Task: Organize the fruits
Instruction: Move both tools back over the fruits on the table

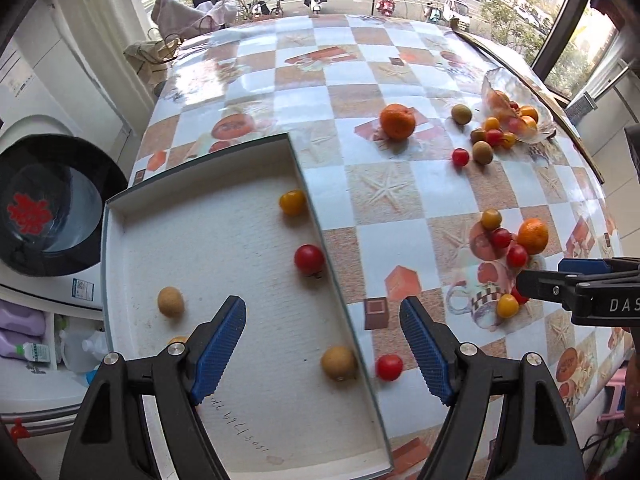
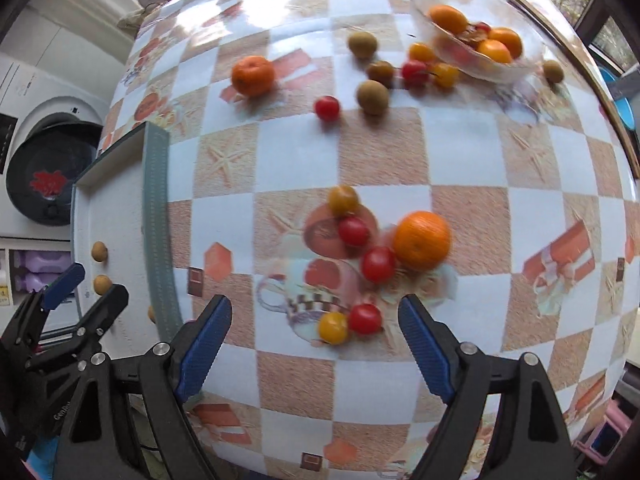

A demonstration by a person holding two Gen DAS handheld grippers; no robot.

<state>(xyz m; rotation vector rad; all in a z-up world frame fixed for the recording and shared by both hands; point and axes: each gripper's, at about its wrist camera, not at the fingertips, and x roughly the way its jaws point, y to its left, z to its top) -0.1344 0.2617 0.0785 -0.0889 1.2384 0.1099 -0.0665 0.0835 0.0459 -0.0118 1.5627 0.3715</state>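
My left gripper is open and empty over the near right edge of a white tray. The tray holds a yellow tomato, a red tomato and two longans. A red tomato lies on the table just outside the tray wall. My right gripper is open and empty, just short of a red tomato and a yellow tomato. Beyond them lie an orange and more tomatoes.
A glass bowl with oranges stands at the far right, with loose longans, tomatoes and another orange nearby. A washing machine stands left of the table. The left gripper shows in the right wrist view.
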